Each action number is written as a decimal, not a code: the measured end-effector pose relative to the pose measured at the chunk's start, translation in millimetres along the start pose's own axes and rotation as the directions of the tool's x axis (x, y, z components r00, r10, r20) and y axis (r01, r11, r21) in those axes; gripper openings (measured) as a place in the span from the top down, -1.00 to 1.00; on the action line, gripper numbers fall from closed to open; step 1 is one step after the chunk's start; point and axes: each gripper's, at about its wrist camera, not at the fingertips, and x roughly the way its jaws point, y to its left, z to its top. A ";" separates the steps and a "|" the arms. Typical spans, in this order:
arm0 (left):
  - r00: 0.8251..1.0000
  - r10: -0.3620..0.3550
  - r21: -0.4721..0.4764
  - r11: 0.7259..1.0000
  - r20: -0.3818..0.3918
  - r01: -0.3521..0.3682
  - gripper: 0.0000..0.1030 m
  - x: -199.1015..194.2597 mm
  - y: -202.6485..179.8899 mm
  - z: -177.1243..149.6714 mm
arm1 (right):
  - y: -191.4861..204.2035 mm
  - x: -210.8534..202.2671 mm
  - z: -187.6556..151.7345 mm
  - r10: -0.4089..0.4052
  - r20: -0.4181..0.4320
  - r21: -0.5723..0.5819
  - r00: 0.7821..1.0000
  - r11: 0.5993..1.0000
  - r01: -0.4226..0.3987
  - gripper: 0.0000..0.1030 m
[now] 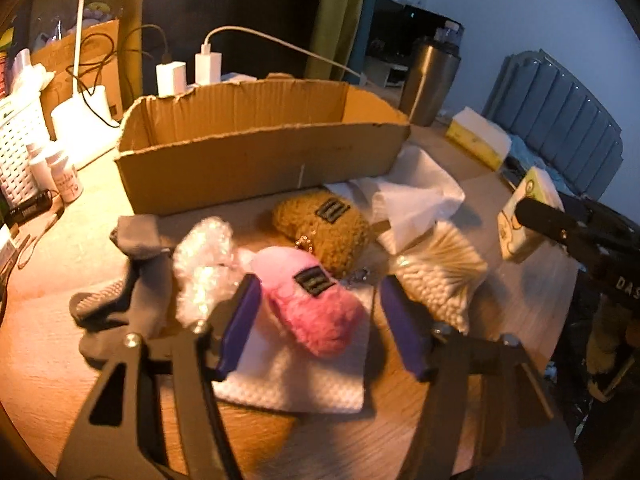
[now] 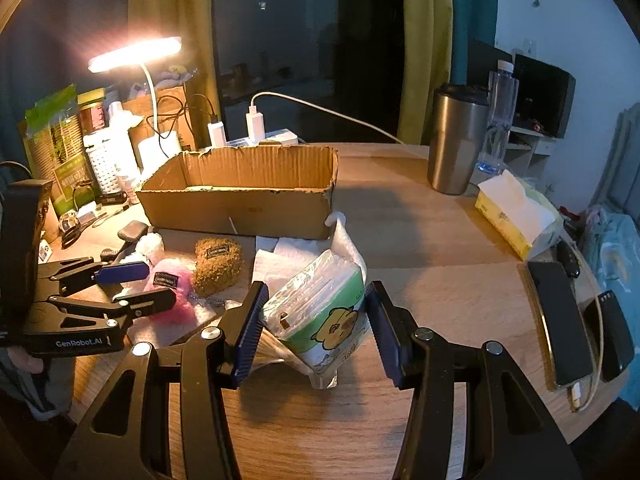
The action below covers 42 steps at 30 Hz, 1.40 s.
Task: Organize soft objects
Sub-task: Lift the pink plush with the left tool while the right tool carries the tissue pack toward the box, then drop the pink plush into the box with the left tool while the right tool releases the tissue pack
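My left gripper [image 1: 316, 312] is open, its jaws on either side of a pink plush slipper [image 1: 312, 300] that lies on a white cloth [image 1: 296, 384]. A brown plush slipper [image 1: 324, 228] lies just behind it, a white fluffy item [image 1: 202, 268] and grey socks [image 1: 132, 272] to the left. My right gripper [image 2: 314, 320] is open around a tissue pack with a yellow cartoon [image 2: 324, 316], not squeezing it. The left gripper also shows in the right wrist view [image 2: 140, 284]. An open cardboard box [image 1: 256, 148] stands behind the soft items.
A bag of cotton swabs [image 1: 436, 276] and white paper towels [image 1: 416, 196] lie right of the slippers. A steel tumbler [image 2: 456, 140], a yellow tissue box [image 2: 516, 212], phones [image 2: 564, 320], chargers, a lamp and a white basket [image 1: 16, 140] ring the round wooden table.
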 end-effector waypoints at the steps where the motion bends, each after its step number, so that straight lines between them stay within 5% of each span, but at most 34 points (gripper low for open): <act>1: 1.000 0.011 0.009 1.000 -0.009 -0.010 -0.24 3.1 -2.6 0.0 | -0.9 0.4 -0.9 0.002 -0.001 0.004 1.000 1.000 -0.002 -0.04; 8: 0.994 0.091 0.047 0.995 -0.058 -0.089 -0.22 28.4 -8.0 -10.2 | -7.4 5.5 -2.2 0.025 0.000 0.018 1.000 1.000 -0.025 -0.04; 10: 0.995 0.087 0.052 0.995 -0.052 -0.084 0.10 27.8 -7.8 -11.5 | -8.5 7.1 -2.2 0.030 -0.001 0.021 1.000 0.999 -0.030 -0.04; 13: 0.996 0.075 0.067 0.995 -0.045 -0.072 0.26 25.5 -8.7 -12.2 | -10.6 7.6 -2.7 0.035 0.001 0.025 0.999 0.999 -0.035 -0.04; 29: 0.988 0.019 0.075 0.997 0.150 -0.030 0.26 -49.1 -13.3 40.2 | -6.3 10.6 35.8 0.063 0.057 -0.013 0.996 0.998 -0.062 -0.04; 42: 0.968 -0.007 0.010 1.000 0.250 0.005 0.26 -35.8 -0.2 97.4 | -4.9 43.4 88.0 0.116 0.093 -0.072 0.989 0.991 -0.110 -0.04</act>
